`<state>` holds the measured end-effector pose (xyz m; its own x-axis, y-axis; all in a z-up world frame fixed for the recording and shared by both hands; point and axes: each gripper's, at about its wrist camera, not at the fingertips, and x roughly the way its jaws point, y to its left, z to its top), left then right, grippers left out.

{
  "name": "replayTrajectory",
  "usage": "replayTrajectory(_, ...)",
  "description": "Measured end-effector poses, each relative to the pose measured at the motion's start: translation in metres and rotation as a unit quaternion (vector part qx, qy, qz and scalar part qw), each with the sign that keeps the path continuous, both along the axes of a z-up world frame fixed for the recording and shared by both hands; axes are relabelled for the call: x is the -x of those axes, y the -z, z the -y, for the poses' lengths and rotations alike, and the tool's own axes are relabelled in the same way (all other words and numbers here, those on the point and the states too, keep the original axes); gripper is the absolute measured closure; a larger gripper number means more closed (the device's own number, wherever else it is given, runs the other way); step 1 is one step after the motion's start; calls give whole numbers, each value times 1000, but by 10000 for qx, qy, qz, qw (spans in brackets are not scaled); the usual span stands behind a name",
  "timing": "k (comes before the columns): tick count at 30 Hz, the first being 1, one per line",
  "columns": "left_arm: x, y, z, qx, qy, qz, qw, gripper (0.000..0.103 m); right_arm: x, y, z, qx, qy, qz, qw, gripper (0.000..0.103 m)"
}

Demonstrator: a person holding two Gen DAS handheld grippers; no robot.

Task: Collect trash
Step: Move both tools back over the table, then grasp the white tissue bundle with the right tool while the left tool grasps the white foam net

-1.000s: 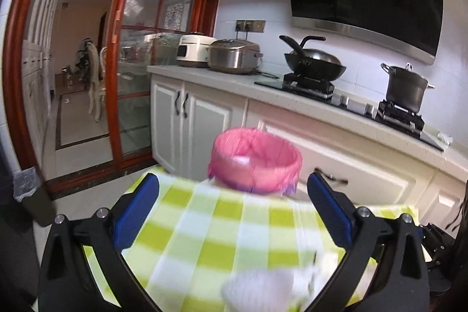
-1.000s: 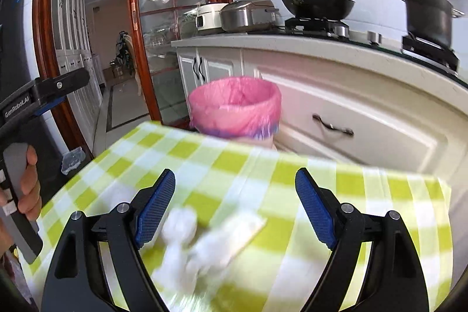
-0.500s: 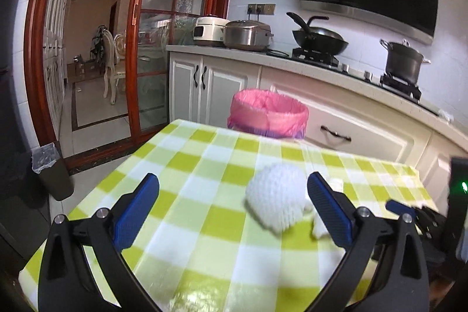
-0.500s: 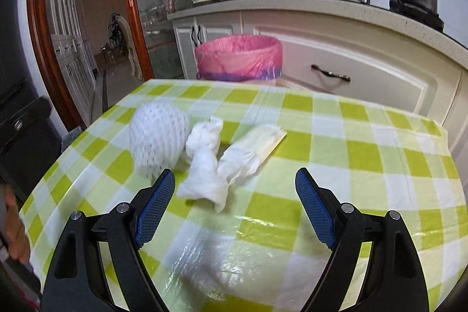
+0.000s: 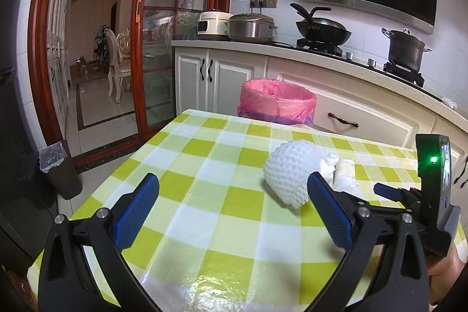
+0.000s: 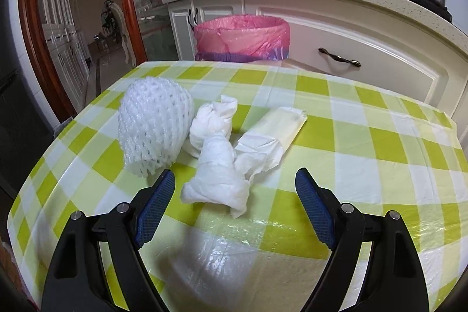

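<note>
With both grippers spread empty over the desk, no trash is collected yet: approach step.
Right gripper (image 6: 235,189), fingers wide apart, hangs just short of the crumpled white paper towel wad (image 6: 218,165); white foam fruit net (image 6: 153,123) touches it on the left, flattened pale tissue packet (image 6: 273,129) on the right. Left gripper (image 5: 232,205), also open and holding nothing, faces the net. Next, probably: lower, straddle the wad, close. Pink-lined bin (image 6: 242,38) stands beyond the desk's (image 6: 365,154) far edge; far and right desk areas bare.
</note>
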<state>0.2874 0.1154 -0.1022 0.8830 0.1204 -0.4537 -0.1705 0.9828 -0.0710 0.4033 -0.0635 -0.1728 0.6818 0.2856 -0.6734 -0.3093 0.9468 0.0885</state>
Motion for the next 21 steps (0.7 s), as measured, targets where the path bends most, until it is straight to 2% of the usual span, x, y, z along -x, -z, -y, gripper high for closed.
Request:
replayTrajectory(14, 0, 2, -4, 17, 10, -107, 9999, 5, -13, 7, -13, 99, 24, -202, 9997, 25)
replayTrajectory(18, 0, 3, 0, -19, 38, -139, 9999, 5, -15, 9, -13, 97, 33, -290, 9995, 35)
replayTrajectory(20, -2, 3, 2, -19, 34, -149, 9999, 5, -16, 11, -13, 103, 13, -346, 9993, 43)
replayTrajectory(21, -2, 3, 2, -18, 34, -150, 9999, 5, -16, 11, -13, 101, -11, -357, 9993, 50)
